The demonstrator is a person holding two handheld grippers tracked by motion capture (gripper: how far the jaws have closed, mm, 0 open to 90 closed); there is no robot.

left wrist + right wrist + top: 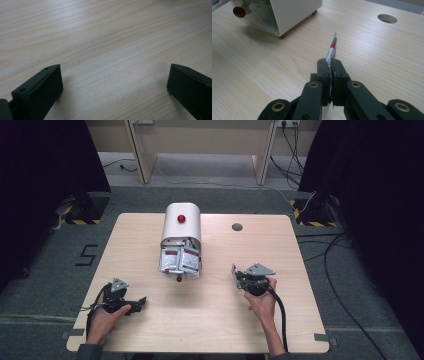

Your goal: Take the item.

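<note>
While the right gripper [331, 65] is clamped on one foil sachet [332, 47] at centre frame, well clear of the box [181, 227] at upper centre, more sachets [180, 261] sit in its open front. Left gripper [113, 82] rests wide open, holding nothing; likely one out, rest left.

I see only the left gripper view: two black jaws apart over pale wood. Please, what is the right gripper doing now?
Observer: The right gripper is shut on a thin silver foil packet with red and green print.
Operator: Where did such packets come from?
Observer: More silver packets fill the open front of a white round-topped box with a red knob.
Operator: Is the box close to my left gripper?
Observer: No, the left gripper rests near the wooden table's front left corner, apart from it.
</note>
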